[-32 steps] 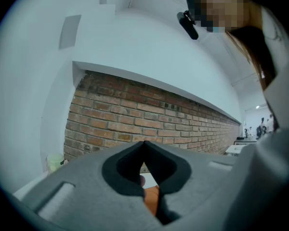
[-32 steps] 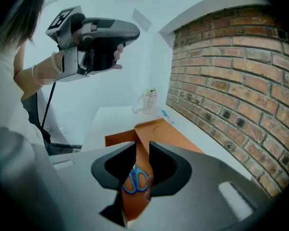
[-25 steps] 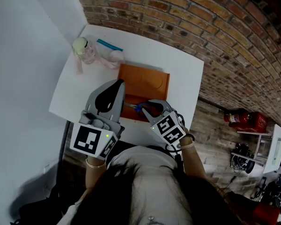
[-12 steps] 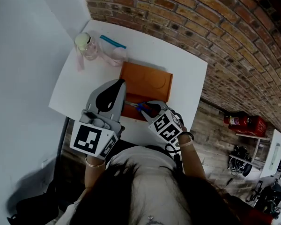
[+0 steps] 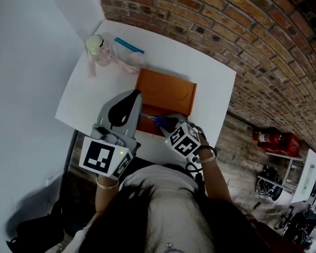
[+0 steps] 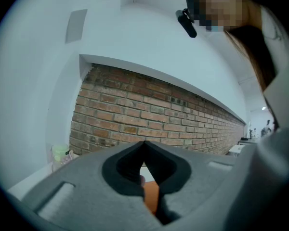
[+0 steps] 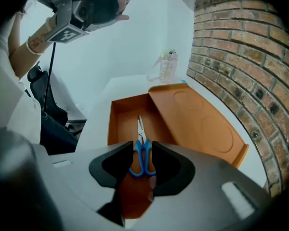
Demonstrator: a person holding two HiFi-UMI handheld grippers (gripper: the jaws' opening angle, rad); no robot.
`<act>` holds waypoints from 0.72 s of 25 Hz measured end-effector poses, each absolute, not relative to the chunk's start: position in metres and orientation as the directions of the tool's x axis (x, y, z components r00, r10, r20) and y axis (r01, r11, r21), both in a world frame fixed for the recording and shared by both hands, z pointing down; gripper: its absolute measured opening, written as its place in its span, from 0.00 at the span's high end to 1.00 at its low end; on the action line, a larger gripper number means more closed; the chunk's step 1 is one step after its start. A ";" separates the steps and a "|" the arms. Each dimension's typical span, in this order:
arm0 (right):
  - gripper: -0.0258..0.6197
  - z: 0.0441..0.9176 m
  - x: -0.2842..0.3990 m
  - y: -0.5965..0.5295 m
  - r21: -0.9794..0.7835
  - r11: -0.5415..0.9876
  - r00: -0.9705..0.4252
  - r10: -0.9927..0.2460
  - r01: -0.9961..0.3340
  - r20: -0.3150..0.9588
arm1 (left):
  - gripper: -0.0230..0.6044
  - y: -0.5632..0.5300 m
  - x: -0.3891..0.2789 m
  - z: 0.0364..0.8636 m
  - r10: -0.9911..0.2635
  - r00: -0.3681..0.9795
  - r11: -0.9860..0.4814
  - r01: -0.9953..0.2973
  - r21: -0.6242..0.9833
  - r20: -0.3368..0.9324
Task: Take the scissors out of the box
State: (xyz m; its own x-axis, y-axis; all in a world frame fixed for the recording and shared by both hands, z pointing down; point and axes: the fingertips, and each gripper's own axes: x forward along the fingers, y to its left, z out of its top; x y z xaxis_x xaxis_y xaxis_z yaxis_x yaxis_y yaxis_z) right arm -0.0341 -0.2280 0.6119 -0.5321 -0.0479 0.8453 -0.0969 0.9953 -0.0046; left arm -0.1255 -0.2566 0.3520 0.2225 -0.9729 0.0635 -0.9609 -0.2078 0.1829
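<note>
The head view is dim and flat. The white table (image 5: 200, 83) is its brightest patch, while the floor (image 5: 237, 141) at 4 o'clock and the corner at 7 o'clock sink into murk. The wide lens bows the brick wall (image 5: 242, 30) hard from 12 to 3 o'clock.

Both gripper views are round fisheye pictures with black corners. The left one is bright, its white wall (image 6: 135, 37) nearly washed out, and the brick courses curve towards 3 o'clock. In the right one the brightest area spans 10 to 12 o'clock. The box (image 7: 123, 119) is evenly lit, but its near end at 6 o'clock lies in shade.
</note>
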 end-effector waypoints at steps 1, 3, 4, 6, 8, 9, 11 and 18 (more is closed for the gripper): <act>0.75 0.614 -0.034 -0.228 -0.004 0.996 -0.523 -0.045 -0.092 0.851 | 0.96 -0.256 -0.125 0.352 -0.973 0.223 -0.208 -0.961 0.184 0.065; 0.75 0.619 -0.033 -0.227 -0.005 0.997 -0.507 -0.038 -0.083 0.861 | 0.96 -0.256 -0.124 0.354 -0.972 0.225 -0.209 -0.960 0.185 0.070; 0.75 0.621 -0.033 -0.227 -0.005 0.997 -0.500 -0.035 -0.078 0.865 | 0.96 -0.257 -0.124 0.355 -0.971 0.226 -0.210 -0.960 0.186 0.072; 0.75 0.625 -0.033 -0.227 -0.004 0.998 -0.487 -0.029 -0.067 0.873 | 0.96 -0.257 -0.123 0.357 -0.970 0.230 -0.212 -0.959 0.187 0.075; 0.75 0.627 -0.033 -0.226 -0.001 0.998 -0.476 -0.026 -0.058 0.879 | 0.96 -0.258 -0.122 0.358 -0.970 0.232 -0.214 -0.959 0.187 0.079; 0.75 0.628 -0.033 -0.227 0.001 0.999 -0.471 -0.026 -0.054 0.882 | 0.96 -0.258 -0.122 0.358 -0.969 0.232 -0.214 -0.959 0.188 0.080; 0.75 0.631 -0.034 -0.227 0.007 0.999 -0.459 -0.026 -0.043 0.888 | 0.96 -0.259 -0.121 0.358 -0.969 0.233 -0.215 -0.958 0.188 0.081; 0.74 0.642 -0.034 -0.226 0.004 1.000 -0.389 -0.008 -0.010 0.921 | 0.96 -0.261 -0.119 0.359 -0.967 0.240 -0.221 -0.957 0.187 0.085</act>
State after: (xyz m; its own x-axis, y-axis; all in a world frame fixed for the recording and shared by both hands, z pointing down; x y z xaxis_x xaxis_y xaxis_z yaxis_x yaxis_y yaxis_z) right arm -0.0342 -0.2262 0.6416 -0.3890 -0.0078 0.9212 -0.0101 0.9999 0.0042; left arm -0.1192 -0.2613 0.3592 0.2404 -0.9670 0.0850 -0.9571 -0.2215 0.1869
